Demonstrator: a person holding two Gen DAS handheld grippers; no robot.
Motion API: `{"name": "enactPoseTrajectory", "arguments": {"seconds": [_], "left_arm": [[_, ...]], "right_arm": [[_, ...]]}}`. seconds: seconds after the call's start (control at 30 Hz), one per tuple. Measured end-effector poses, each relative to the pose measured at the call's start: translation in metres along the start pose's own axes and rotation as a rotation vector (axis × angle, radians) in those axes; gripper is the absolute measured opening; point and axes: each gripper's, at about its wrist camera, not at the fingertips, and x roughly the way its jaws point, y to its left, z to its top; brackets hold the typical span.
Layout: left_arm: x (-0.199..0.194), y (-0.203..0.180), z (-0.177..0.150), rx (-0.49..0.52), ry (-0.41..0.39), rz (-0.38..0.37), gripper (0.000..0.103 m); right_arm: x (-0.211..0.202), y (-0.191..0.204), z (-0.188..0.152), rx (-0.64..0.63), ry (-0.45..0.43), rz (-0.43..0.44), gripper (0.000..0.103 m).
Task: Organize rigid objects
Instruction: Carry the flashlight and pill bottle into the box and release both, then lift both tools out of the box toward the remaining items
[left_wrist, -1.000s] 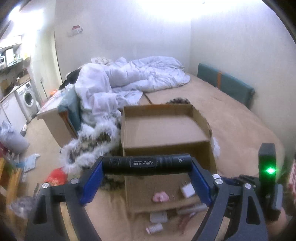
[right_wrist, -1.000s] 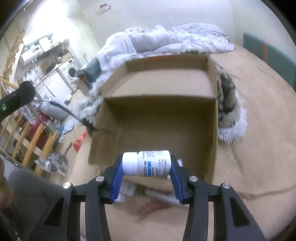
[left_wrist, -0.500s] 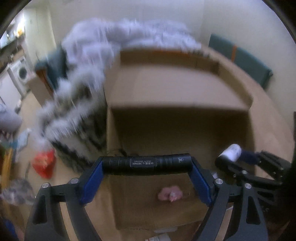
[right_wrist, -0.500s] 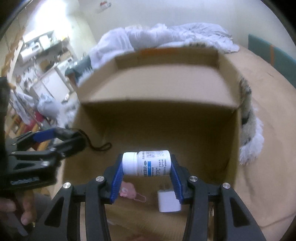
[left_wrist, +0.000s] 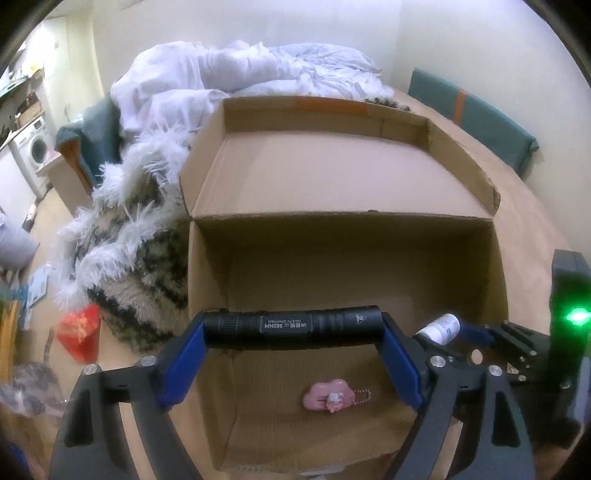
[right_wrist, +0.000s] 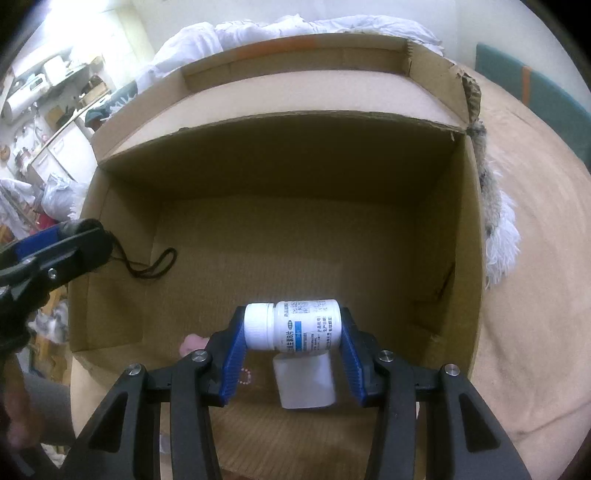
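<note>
My left gripper (left_wrist: 291, 330) is shut on a black flashlight (left_wrist: 291, 325), held crosswise over the near left part of an open cardboard box (left_wrist: 332, 229). My right gripper (right_wrist: 291, 332) is shut on a white pill bottle (right_wrist: 295, 325), held crosswise inside the box (right_wrist: 295, 147), low over its floor. The bottle (left_wrist: 443, 326) also shows at the right in the left wrist view. The flashlight's wrist cord (right_wrist: 155, 264) hangs into the box. A pink charm (left_wrist: 327, 397) and a white charger block (right_wrist: 304, 380) lie on the box floor.
The box sits on a tan bed (left_wrist: 517, 184). A furry black-and-white blanket (left_wrist: 129, 240) and a white duvet (left_wrist: 240, 77) lie left and behind it. A teal cushion (left_wrist: 476, 114) lines the right wall. The floor at left holds clutter and a red bag (left_wrist: 79, 332).
Both grippers have moved forward and down over the box with their objects. The right gripper with the bottle has gone deeper into the box. Neither grip has changed.
</note>
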Motion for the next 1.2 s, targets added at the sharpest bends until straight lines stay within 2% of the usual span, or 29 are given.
{"name": "enactPoseTrajectory", "arguments": {"seconds": [0.17, 0.27, 0.37, 0.47, 0.6, 0.67, 0.7, 0.73, 0.83, 0.9, 1.07, 1.2], "left_arm": [[0.022, 0.011, 0.002, -0.035, 0.042, 0.003, 0.085], [0.029, 0.003, -0.002, 0.016, 0.050, 0.027, 0.085], [0.034, -0.004, -0.006, 0.033, 0.064, 0.008, 0.086], [0.042, -0.006, -0.010, 0.040, 0.090, 0.023, 0.086], [0.050, -0.002, -0.012, 0.003, 0.130, -0.004, 0.085], [0.053, -0.006, -0.014, 0.015, 0.141, -0.015, 0.086], [0.053, -0.007, -0.014, 0.020, 0.149, -0.017, 0.086], [0.054, -0.007, -0.014, 0.011, 0.151, -0.021, 0.086], [0.055, -0.004, -0.015, -0.024, 0.170, -0.047, 0.094], [0.058, -0.002, -0.018, -0.048, 0.201, -0.090, 0.098], [0.053, 0.001, -0.020, -0.075, 0.194, -0.101, 0.101], [0.047, 0.004, -0.020, -0.092, 0.192, -0.100, 0.101]], "right_arm": [[0.003, 0.004, 0.007, -0.010, -0.007, -0.021, 0.049], [0.007, 0.004, 0.007, -0.014, 0.003, -0.034, 0.049], [0.014, 0.007, 0.007, -0.029, 0.017, -0.055, 0.049], [0.017, 0.004, 0.009, -0.006, 0.025, -0.044, 0.049], [0.017, 0.002, 0.009, 0.018, 0.032, -0.018, 0.049], [0.021, 0.003, 0.008, 0.030, 0.055, -0.007, 0.054], [0.024, 0.003, 0.009, 0.038, 0.062, 0.003, 0.061], [0.024, 0.003, 0.009, 0.043, 0.064, 0.007, 0.062], [0.024, 0.004, 0.011, 0.044, 0.063, 0.042, 0.070], [0.023, 0.009, 0.011, 0.015, 0.061, 0.034, 0.072], [0.021, 0.019, 0.020, -0.026, 0.029, 0.018, 0.076], [0.017, 0.014, 0.019, -0.008, 0.011, 0.036, 0.079]]}}
